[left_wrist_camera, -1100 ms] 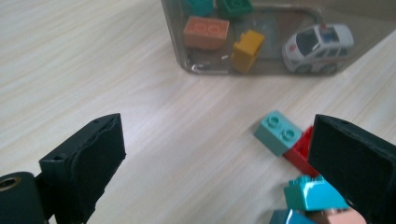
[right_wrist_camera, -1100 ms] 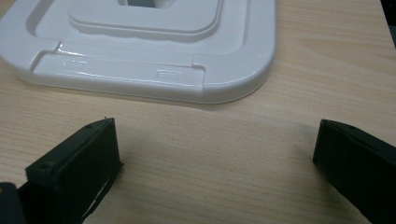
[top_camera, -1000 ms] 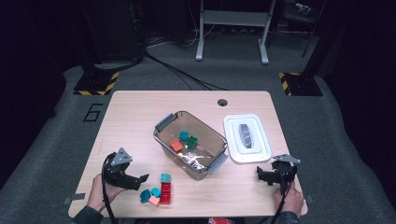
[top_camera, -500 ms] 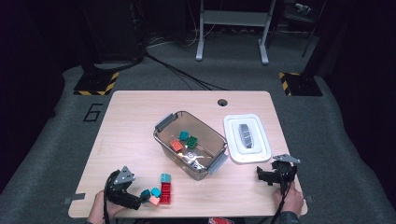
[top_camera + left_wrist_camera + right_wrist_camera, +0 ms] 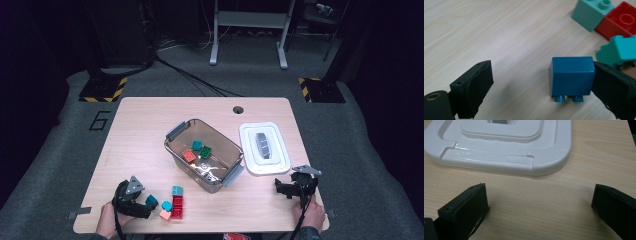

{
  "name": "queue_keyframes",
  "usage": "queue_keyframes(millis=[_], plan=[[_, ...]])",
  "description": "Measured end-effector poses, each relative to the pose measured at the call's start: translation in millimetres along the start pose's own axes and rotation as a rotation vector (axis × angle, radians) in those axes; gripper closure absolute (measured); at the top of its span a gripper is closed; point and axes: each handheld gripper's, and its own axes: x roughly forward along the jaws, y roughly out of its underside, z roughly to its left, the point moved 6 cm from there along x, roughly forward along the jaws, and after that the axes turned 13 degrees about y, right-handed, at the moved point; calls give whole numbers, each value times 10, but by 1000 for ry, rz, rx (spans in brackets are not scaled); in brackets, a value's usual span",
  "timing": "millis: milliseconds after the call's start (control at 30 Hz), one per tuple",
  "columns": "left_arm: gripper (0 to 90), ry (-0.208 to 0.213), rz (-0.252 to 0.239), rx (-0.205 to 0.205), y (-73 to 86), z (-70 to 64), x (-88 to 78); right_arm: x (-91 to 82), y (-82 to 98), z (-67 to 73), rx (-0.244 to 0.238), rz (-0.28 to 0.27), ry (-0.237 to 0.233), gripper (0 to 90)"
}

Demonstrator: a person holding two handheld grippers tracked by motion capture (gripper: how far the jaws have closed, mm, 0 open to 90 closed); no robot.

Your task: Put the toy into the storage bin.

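High view overhead, far; claw views close, low; share table [image 5: 150, 130].

You have the bin [image 5: 205, 159] near the middle of the surface [image 5: 145, 135], with three blocks [image 5: 196, 150] in it. The lid [image 5: 264, 148] lies just right of the bin, toward the right edge. A cluster of blocks [image 5: 176, 204] sits by the near edge, left of centre, in front of the bin. Your left hand-held gripper [image 5: 143, 204] is at that cluster's left side with one block [image 5: 571, 75] between its jaws, touching one jaw. Your right hand-held gripper [image 5: 280, 188] rests near the near right corner, in front of the lid.
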Motion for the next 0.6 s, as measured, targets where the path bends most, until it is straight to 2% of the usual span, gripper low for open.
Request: queue_keyframes(millis=[100, 167, 233, 267, 300, 333, 367, 433, 600], plan=[[96, -19, -12, -8, -19, 70, -21, 0, 0, 0, 0, 0, 0, 0], [109, -5, -12, -26, -35, 78, -33, 0, 0, 0, 0, 0, 0, 0], [143, -8, -31, -18, -62, 72, -23, 0, 0, 0, 0, 0, 0, 0], [152, 16, -19, -25, -67, 53, -30, 0, 0, 0, 0, 0, 0, 0], [168, 29, -28, -32, -77, 34, -19, 0, 0, 0, 0, 0, 0, 0], [208, 36, -21, -24, -80, 27, -10, 0, 0, 0, 0, 0, 0, 0], [262, 38, -38, -35, -84, 13, 13, 0, 0, 0, 0, 0, 0, 0], [326, 51, -27, -37, -80, 0, 23, 0, 0, 0, 0, 0, 0, 0], [521, 41, -31, -33, -91, -4, 41, 0, 0, 0, 0, -1, 0, 0]])
